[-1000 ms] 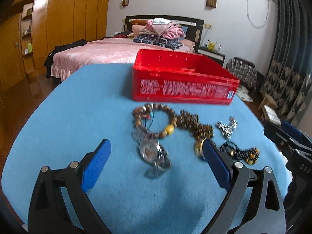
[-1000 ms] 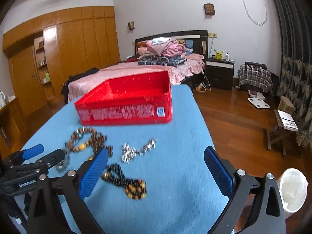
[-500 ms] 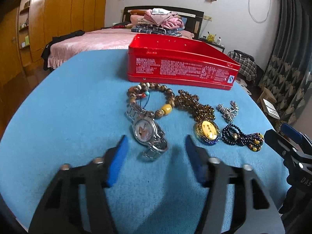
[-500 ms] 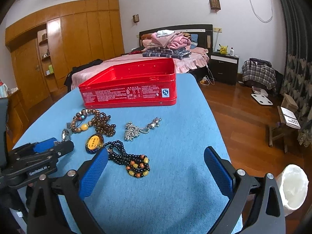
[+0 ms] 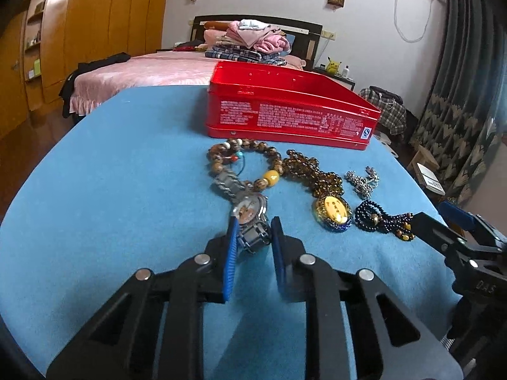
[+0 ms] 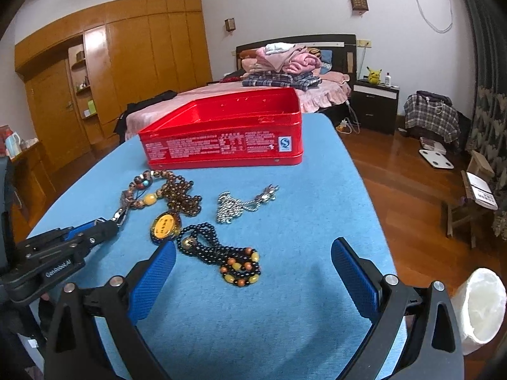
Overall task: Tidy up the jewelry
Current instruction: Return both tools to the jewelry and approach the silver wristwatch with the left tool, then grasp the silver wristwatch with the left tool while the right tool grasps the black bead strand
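A silver wristwatch (image 5: 250, 209) lies on the blue tablecloth (image 5: 126, 174), its metal band between the blue pads of my left gripper (image 5: 253, 237). The jaws are closing and the pads touch the band on both sides. Beyond it lie a wooden bead bracelet (image 5: 244, 155), a brown bead necklace with a yellow pendant (image 5: 332, 210), a silver chain (image 5: 361, 180) and a black bead bracelet (image 6: 221, 253). My right gripper (image 6: 253, 245) hangs open above the black bracelet's near end, holding nothing. An open red tin (image 6: 221, 145) stands behind the jewelry.
The table's right edge drops to a wooden floor with a white bin (image 6: 478, 304) and a small stool (image 6: 469, 209). A bed with folded clothes (image 5: 250, 41) stands behind the table. Bare blue cloth stretches to the left of the jewelry.
My left gripper's jaws have come together from wide open onto the watch band, and the gripper has dropped closer to the table. The right gripper stays open, shifted slightly.
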Tool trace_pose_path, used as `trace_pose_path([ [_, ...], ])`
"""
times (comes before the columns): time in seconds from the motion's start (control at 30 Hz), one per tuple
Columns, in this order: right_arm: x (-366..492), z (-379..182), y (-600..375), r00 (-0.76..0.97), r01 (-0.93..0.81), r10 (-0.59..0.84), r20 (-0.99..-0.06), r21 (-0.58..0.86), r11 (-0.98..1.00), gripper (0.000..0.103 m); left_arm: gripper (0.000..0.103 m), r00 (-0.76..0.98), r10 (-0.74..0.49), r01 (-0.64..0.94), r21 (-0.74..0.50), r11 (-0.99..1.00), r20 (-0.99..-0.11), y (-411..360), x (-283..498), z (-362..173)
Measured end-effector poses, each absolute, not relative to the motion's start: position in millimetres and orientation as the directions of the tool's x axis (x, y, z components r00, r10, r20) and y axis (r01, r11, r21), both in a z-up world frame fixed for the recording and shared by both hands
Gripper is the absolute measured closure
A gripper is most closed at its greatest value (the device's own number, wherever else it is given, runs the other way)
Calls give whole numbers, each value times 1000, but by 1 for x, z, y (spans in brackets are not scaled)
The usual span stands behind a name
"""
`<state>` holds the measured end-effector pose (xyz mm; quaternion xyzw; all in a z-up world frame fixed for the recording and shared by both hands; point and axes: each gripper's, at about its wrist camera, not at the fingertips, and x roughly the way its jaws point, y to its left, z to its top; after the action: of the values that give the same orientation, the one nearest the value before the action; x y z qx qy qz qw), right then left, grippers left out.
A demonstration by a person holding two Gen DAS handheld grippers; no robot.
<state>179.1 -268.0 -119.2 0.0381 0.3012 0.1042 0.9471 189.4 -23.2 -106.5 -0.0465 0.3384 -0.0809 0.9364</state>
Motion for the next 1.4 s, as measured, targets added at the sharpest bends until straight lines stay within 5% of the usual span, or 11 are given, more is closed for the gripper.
trace_pose_path([
  [0.33, 181, -124, -264, 775, -192, 248, -581, 157, 969, 16, 82, 740, -198, 133, -148, 980, -643, -8, 170, -102],
  [0.4, 183, -124, -266, 774, -188, 249, -583, 165, 968, 16, 53, 744, -201, 125, -163, 979, -637, -6, 169, -100],
  [0.5, 185, -125, -265, 766, -191, 253, -591, 166, 967, 18, 47, 753, -197, 124, -159, 979, -628, -9, 174, -97],
  [0.83, 176, -126, -257, 697, -298, 377, -609, 233, 926, 41, 48, 730, -179, 107, -148, 983, -659, -20, 190, -112],
  [1.0, 164, -126, -253, 639, -368, 483, -599, 314, 875, 48, 59, 734, -159, 101, -126, 987, -660, -15, 189, -112],
  [1.17, 162, -117, -253, 710, -315, 396, -582, 242, 918, 49, 61, 735, -162, 94, -138, 986, -658, -12, 188, -110],
  [1.4, 178, -120, -245, 721, -285, 344, -601, 195, 939, 55, 51, 740, -162, 97, -135, 986, -652, -16, 190, -112],
])
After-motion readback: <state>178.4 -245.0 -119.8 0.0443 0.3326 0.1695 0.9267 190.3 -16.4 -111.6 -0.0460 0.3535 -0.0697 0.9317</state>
